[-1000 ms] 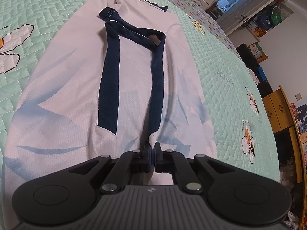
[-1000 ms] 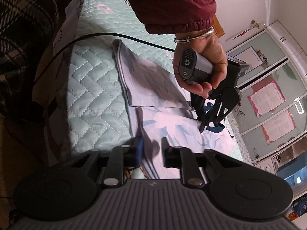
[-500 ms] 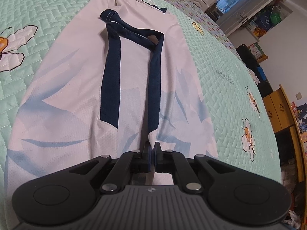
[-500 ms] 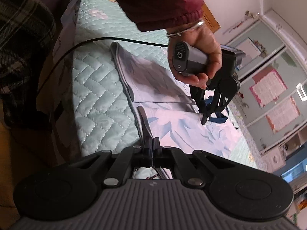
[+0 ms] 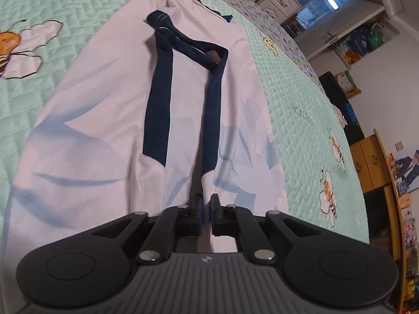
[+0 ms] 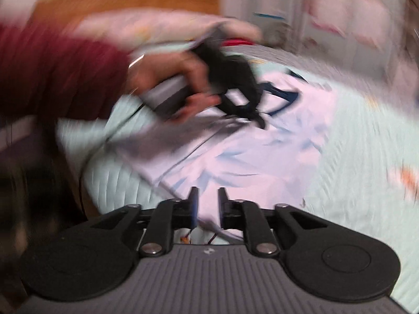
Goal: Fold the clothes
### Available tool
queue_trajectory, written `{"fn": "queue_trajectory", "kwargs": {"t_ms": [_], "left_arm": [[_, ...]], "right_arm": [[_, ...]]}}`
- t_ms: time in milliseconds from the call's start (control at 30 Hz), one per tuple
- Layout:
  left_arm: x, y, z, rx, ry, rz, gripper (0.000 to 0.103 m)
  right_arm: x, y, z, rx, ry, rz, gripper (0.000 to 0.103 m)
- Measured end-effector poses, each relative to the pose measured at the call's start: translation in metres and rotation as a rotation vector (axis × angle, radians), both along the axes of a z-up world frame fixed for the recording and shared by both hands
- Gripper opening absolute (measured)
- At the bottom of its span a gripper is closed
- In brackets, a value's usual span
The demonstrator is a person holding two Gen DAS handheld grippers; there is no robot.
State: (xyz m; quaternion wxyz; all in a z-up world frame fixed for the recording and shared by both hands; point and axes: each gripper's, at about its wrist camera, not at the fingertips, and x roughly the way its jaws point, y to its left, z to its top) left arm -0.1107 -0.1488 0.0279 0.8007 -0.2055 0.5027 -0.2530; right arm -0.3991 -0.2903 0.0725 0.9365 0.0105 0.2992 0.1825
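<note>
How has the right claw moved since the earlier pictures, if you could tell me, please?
Yes. The right claw has rolled and come up off the garment's edge; the bed, sideways before, now lies level. Its jaws have just opened, with nothing between them.

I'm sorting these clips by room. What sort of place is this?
Most likely a bedroom in a home. A white shirt lies on a bed with a mint quilted bedspread printed with cartoon bees. White cupboards and a wooden cabinet stand along the walls.

No legible txt, labels or nos. anywhere.
</note>
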Motion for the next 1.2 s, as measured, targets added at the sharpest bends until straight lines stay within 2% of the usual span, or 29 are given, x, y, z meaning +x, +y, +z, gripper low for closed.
{"fn": "queue_trajectory", "kwargs": {"t_ms": [67,133,167,233,300,400,433,467,633,867,1100,1200], "left_arm": [[-0.017,0.012,0.012,-0.005,-0.038,0.001,0.03],[-0.041,0.03,0.026,-0.036,-0.094,0.023,0.035],[-0.054,0.042,0.03,-0.047,-0.114,0.042,0.038],[-0.081,0.065,0.033,-0.019,-0.14,0.103,0.04],[-0.106,0.084,0.032,0.047,-0.154,0.158,0.039],[-0.133,0.098,0.032,0.099,-0.172,0.162,0.04],[-0.137,0.099,0.032,0.114,-0.179,0.149,0.04],[-0.141,0.099,0.033,0.129,-0.186,0.135,0.04],[-0.145,0.092,0.027,0.147,-0.171,0.106,0.04],[-0.157,0.066,0.013,0.191,-0.196,0.052,0.041],[-0.168,0.05,0.026,0.239,-0.282,0.045,0.044],[-0.175,0.033,0.036,0.241,-0.345,-0.025,0.044]], "right_arm": [[0.003,-0.025,0.005,0.169,0.042,-0.094,0.017],[0.001,-0.049,0.001,0.302,0.076,-0.199,0.017],[0.0,-0.058,-0.002,0.334,0.089,-0.246,0.017],[-0.004,-0.073,-0.008,0.363,0.113,-0.332,0.018],[-0.007,-0.084,-0.016,0.382,0.14,-0.401,0.019],[-0.006,-0.098,-0.028,0.459,0.198,-0.459,0.023],[-0.004,-0.102,-0.032,0.478,0.222,-0.478,0.029],[0.0,-0.104,-0.036,0.499,0.244,-0.488,0.035],[0.013,-0.102,-0.043,0.601,0.284,-0.495,0.036],[0.027,-0.097,-0.052,0.626,0.315,-0.493,0.036],[0.034,-0.097,-0.052,0.62,0.326,-0.446,0.035],[0.033,-0.103,-0.053,0.649,0.327,-0.443,0.035]]}}
